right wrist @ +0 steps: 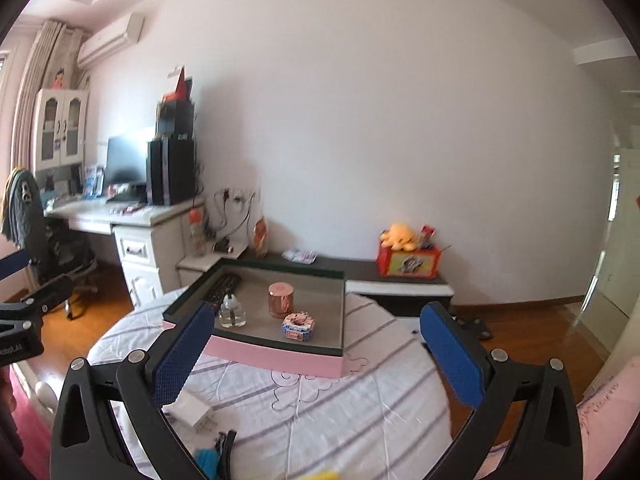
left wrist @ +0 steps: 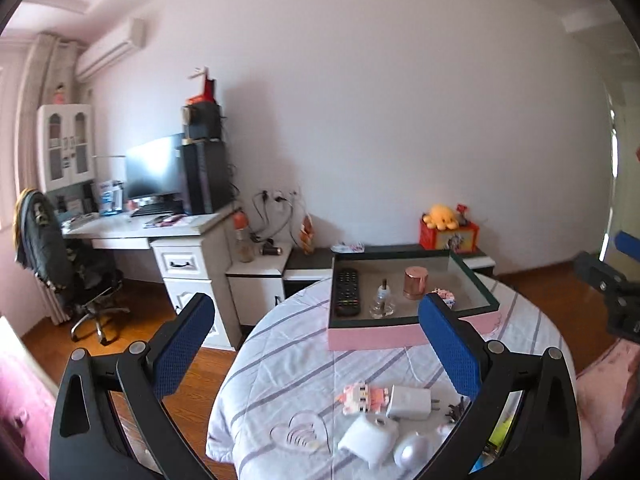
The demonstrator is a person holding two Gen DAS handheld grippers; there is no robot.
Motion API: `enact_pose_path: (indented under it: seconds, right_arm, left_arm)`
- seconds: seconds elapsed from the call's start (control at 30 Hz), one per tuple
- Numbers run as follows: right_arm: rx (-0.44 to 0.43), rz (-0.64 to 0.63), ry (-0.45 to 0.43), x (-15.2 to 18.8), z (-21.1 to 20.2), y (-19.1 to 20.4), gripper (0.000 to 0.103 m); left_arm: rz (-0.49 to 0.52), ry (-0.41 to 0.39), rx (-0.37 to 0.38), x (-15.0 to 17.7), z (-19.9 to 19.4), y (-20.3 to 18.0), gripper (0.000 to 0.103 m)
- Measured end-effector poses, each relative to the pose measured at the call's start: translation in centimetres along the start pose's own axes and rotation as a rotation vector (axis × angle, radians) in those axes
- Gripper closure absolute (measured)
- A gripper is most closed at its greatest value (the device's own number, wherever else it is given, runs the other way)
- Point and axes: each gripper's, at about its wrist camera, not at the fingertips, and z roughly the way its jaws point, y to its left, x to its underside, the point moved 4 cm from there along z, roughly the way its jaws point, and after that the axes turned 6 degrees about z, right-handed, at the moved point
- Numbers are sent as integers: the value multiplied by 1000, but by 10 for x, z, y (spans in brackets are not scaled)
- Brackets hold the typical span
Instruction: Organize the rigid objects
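Note:
A pink box (left wrist: pixel 372 336) with a dark rim stands on the round, striped-cloth table (left wrist: pixel 288 360). It holds a black remote (left wrist: pixel 346 291), a small glass bottle (left wrist: pixel 383 300), a copper cylinder (left wrist: pixel 415 282) and a small block toy (right wrist: pixel 298 326). Nearer on the cloth lie a pink block figure (left wrist: pixel 364 396), a white charger (left wrist: pixel 408 402), a white boxy device (left wrist: pixel 370 438) and a silver rounded object (left wrist: pixel 412 450). My left gripper (left wrist: pixel 316 304) hangs open and empty above the table's near side. My right gripper (right wrist: pixel 318 312) is also open and empty, facing the box (right wrist: pixel 280 360).
A black clip (right wrist: pixel 224 444) and a blue item (right wrist: pixel 206 460) lie at the table's near edge. Behind the table stand a low cabinet (right wrist: pixel 400 284) with a red box and yellow plush (right wrist: pixel 400 236), a desk (left wrist: pixel 140 228) with a monitor, and an office chair (left wrist: pixel 60 264).

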Motion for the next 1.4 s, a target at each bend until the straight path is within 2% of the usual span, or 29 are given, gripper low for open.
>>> enact_pose_path:
  seconds: [0.13,0.3,0.43,0.8,1.13,1.4]
  right_arm:
    - [8,17,-15,10,-35,0,0]
    - [16,23,-3,19,-58,-1,0]
    - [10,20,-7,22,-74,2,0]
    - [-17,-13,-25,27,-106,20,0]
    - [-10,-11,35,44,-93,17,0]
    - [17,-1,183,89,-48,2,0]
  left_arm:
    - [-40,-21,-25,10,-31,9,0]
    - [-21,-10,-22,21,-55,10,0]
    - [-16,-16,-18,24,-70,12,0]
    - [-25,-79,-64,20,-104,21,0]
    - [-16,-35,-61,33,-90,20,0]
    - [10,108,-15,67,-47,5,0]
